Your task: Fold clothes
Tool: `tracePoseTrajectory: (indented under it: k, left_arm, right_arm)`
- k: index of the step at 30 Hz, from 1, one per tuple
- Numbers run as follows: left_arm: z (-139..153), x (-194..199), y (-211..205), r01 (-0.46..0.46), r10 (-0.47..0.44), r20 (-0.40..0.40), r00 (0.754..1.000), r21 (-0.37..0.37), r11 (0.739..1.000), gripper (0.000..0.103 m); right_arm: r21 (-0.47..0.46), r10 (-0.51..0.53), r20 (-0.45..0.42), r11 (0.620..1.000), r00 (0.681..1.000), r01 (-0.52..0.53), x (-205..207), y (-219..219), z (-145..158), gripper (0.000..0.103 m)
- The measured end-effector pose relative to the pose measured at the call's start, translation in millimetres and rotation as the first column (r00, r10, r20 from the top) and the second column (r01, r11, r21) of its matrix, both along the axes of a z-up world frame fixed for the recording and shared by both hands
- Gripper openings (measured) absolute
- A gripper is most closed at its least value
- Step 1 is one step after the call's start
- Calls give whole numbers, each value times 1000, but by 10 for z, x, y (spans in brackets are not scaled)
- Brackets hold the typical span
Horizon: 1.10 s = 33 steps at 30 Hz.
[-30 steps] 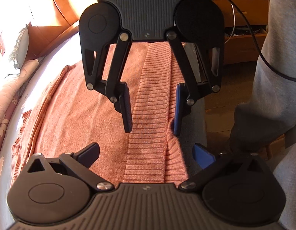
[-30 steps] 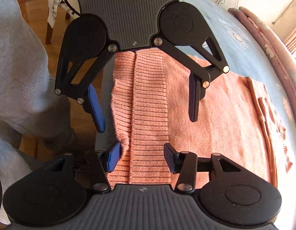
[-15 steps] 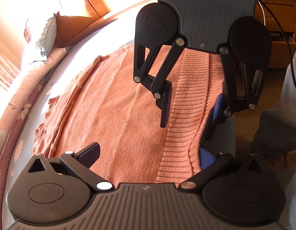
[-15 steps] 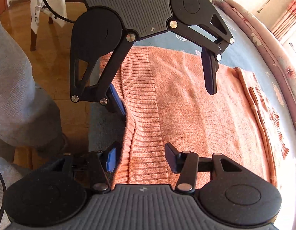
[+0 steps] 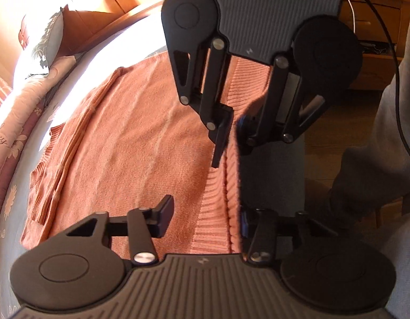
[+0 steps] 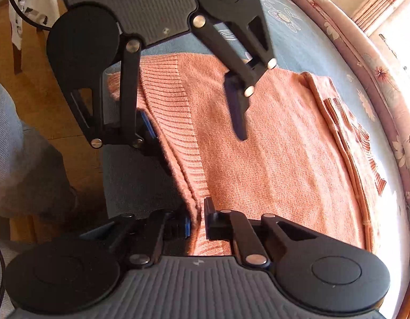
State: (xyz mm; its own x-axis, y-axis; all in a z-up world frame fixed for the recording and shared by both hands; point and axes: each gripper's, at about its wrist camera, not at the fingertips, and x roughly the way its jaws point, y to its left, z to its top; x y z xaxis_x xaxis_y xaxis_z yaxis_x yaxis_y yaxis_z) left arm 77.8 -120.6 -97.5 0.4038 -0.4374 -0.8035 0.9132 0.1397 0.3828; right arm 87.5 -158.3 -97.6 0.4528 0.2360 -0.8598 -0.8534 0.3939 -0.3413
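Both claws have just been closing on the ribbed hem of an orange sweater that lies flat on a bed, its hem along the mattress edge nearest the person, whose grey trouser leg stands beside it. Right claw now pinches the hem tight between its pads, as the far claw in the left wrist view; left claw has narrowed with the hem between its jaws, though one pad still looks clear of the knit. Grasping for a fold appears to be the step in hand, and next both claws would likely lift the hem evenly and carry it across the sweater's body.
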Motion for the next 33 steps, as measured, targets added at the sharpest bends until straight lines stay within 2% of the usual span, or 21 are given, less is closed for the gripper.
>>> tracePoseTrajectory:
  k: [1, 3, 6, 7, 9, 14, 17, 18, 19, 20, 25, 27, 29, 32, 33]
  left_arm:
    - [-21, -10, -10, 1, 0, -20, 1000, 10, 1000, 32]
    - [-40, -18, -28, 0, 0, -36, 999, 23, 1000, 18]
    - [-32, 20, -21, -26, 26, -36, 999, 21, 999, 12]
    - [-26, 44, -12, -40, 41, -37, 998, 19, 999, 12]
    - [1, 83, 12, -60, 61, -37, 997, 11, 998, 12]
    - [85, 127, 51, -90, 90, -39, 995, -10, 996, 12]
    - [117, 147, 69, -108, 107, -51, 993, -14, 994, 12]
    - [115, 147, 76, -110, 110, -54, 993, -10, 994, 16]
    - [107, 135, 86, -108, 108, -45, 993, -7, 994, 18]
    - [89, 103, 90, -95, 95, -24, 995, 0, 995, 18]
    - [-61, -18, 22, -29, 25, 55, 998, 71, 997, 19]
    - [-68, 13, 12, -53, 49, 51, 997, 70, 996, 12]
    - [-52, 62, 20, -87, 85, 40, 996, 58, 994, 10]
    - [-13, 108, 65, -113, 111, 34, 993, 48, 992, 10]
    - [1, 108, 81, -111, 110, 35, 993, 46, 993, 10]
  right_arm:
    - [1, -5, -5, 1000, 1000, 5, 7, 0, 25, 8]
    - [8, -17, -4, 1000, 1000, 17, 25, -4, 69, 8]
    - [17, -28, 6, 999, 1000, 28, 52, -38, 109, 8]
    - [16, -29, 8, 999, 1000, 29, 54, -28, 107, 9]
    - [8, -24, 25, 1000, 999, 24, 23, 58, 61, 20]
    - [-15, -19, 68, 1000, 998, 20, -38, 176, -95, 31]
    - [-30, -47, 80, 998, 996, 50, 11, 226, -207, 30]
    - [-29, -56, 76, 998, 996, 58, 36, 226, -210, 28]
    - [-27, -67, 73, 997, 995, 69, 62, 224, -208, 22]
    - [-22, -83, 71, 996, 994, 85, 91, 218, -187, 10]
    - [3, -112, 38, 994, 993, 112, 144, 203, -85, 9]
    - [4, -108, 44, 994, 993, 108, 88, 202, -64, 9]
    - [-7, -115, 51, 993, 992, 116, 46, 183, -80, 10]
    - [-35, -139, 66, 989, 988, 141, 25, 131, -135, 24]
    - [-53, -156, 70, 986, 985, 159, 25, 85, -160, 24]
